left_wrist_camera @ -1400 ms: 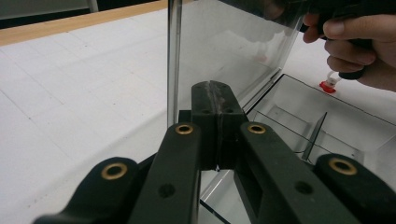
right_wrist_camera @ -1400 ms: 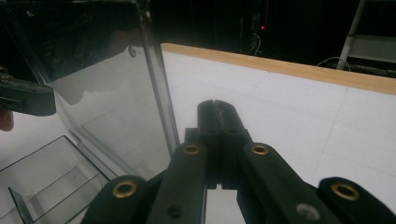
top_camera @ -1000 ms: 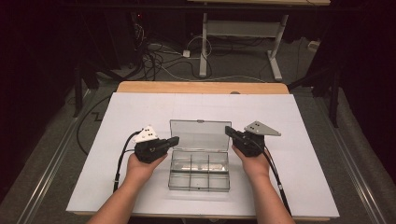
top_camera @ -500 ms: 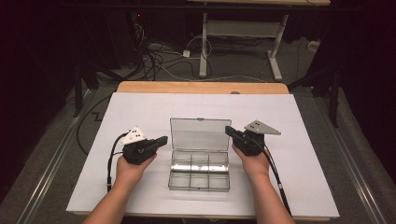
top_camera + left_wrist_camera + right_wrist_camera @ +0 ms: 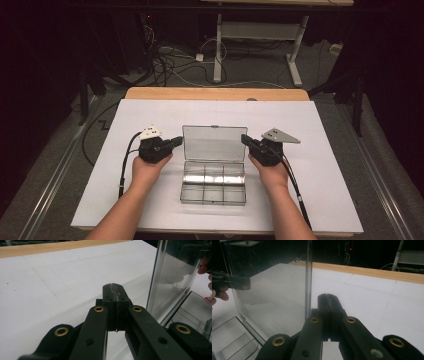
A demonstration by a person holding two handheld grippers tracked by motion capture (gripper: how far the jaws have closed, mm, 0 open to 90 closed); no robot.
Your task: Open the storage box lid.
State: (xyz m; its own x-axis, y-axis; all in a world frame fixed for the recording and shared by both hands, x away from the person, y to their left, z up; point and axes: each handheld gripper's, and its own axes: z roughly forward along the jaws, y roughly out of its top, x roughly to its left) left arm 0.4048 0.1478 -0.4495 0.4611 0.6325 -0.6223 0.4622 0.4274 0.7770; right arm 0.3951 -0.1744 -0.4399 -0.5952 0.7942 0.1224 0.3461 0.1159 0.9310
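A clear plastic compartment box [image 5: 214, 181] lies open at the middle of the white table, its lid [image 5: 215, 142] standing upright at the back. My left gripper [image 5: 176, 141] is shut and empty just left of the lid; in the left gripper view its jaws [image 5: 115, 291] press together beside the lid's edge [image 5: 160, 282]. My right gripper [image 5: 245, 138] is shut and empty just right of the lid, and in the right gripper view its tips [image 5: 328, 298] sit next to the lid's edge [image 5: 308, 277]. Through the lid the other gripper [image 5: 233, 282] shows.
The white sheet [image 5: 150, 115] covers the table, with a wooden edge [image 5: 215, 93] at the far side. Cables [image 5: 127, 160] trail from both grippers toward the person. Beyond the table, a dark floor holds wires and desk legs [image 5: 218, 50].
My left gripper drew away to the left, then came back right toward the lid's left edge. The right gripper has barely moved.
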